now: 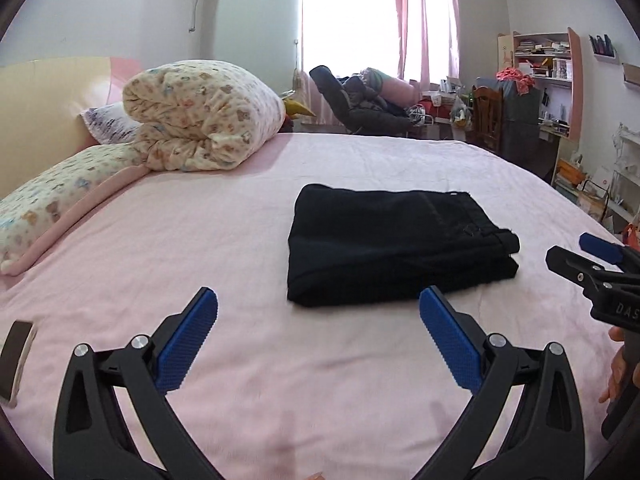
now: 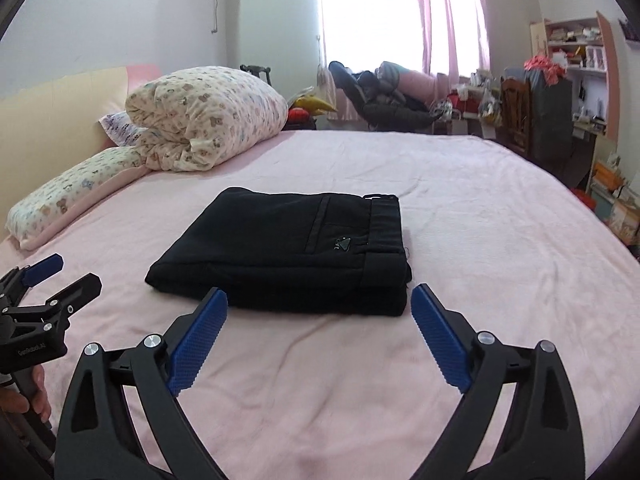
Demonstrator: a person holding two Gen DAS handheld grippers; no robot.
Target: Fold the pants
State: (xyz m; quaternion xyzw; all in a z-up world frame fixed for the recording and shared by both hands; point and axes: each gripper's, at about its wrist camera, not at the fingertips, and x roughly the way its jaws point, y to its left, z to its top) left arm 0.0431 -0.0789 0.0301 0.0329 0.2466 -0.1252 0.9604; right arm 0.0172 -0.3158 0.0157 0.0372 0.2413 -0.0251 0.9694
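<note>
Black pants (image 1: 396, 244) lie folded into a compact rectangle on the pink bed (image 1: 248, 240); in the right wrist view the pants (image 2: 288, 248) show the waistband and a back pocket on top. My left gripper (image 1: 318, 300) is open, its blue pads wide apart, just short of the pants' near edge and a little left of them. My right gripper (image 2: 319, 298) is open too, straddling the near edge of the fold without touching it. Each gripper shows in the other's view: the right gripper (image 1: 580, 250) at the right edge, the left gripper (image 2: 76, 270) at the left edge.
A rolled patterned quilt (image 1: 204, 116) and pillows (image 1: 64, 196) sit at the head of the bed on the left. A dark phone-like object (image 1: 16, 356) lies at the near left. Beyond the far edge stand a chair piled with clothes (image 1: 360, 100) and cluttered shelves (image 1: 548, 80).
</note>
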